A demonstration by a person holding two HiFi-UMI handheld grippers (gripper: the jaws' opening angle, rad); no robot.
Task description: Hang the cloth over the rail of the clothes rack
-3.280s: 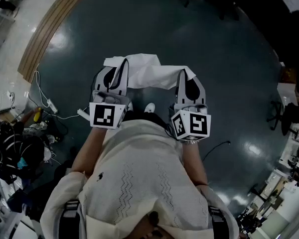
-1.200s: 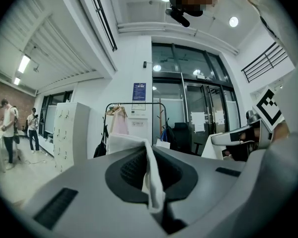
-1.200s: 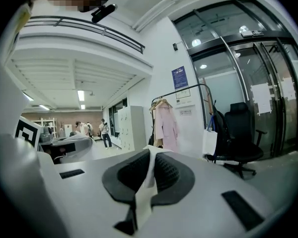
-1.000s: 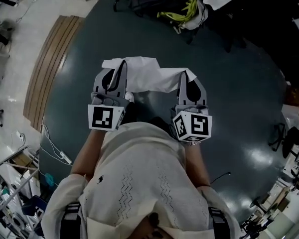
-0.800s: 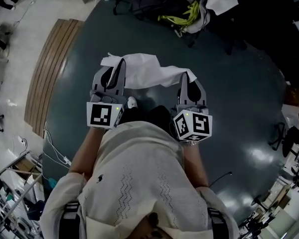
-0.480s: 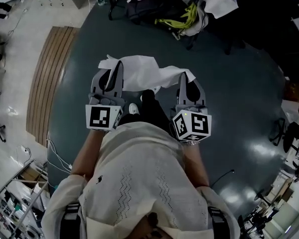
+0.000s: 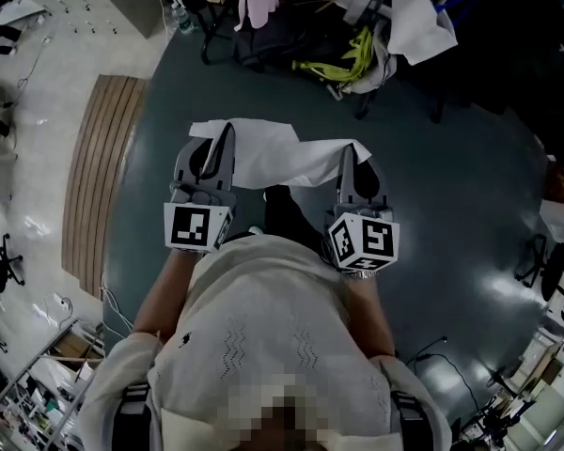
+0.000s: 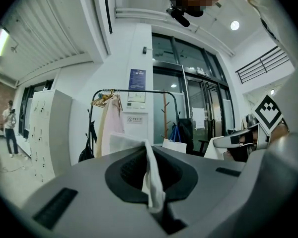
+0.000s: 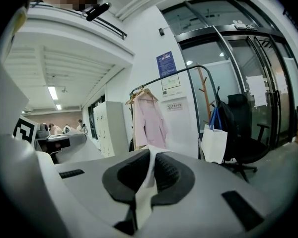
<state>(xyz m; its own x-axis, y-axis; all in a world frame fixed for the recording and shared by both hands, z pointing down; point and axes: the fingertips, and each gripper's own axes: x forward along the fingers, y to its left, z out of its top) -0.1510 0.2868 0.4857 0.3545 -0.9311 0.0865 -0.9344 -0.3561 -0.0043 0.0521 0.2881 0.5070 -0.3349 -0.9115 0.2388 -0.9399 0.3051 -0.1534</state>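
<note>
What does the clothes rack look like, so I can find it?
Find the tall glass doors, then the white wall beside them. In front of that wall stands the clothes rack, a thin black frame with a curved top rail. It has a pink garment hanging from it, while the wooden coat stand beside it is just a pole with pegs.

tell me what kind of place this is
Likely an office or lab lobby: tall glass entrance doors, a row of white metal lockers, and a black metal clothes rack holding a pale pink garment.
</note>
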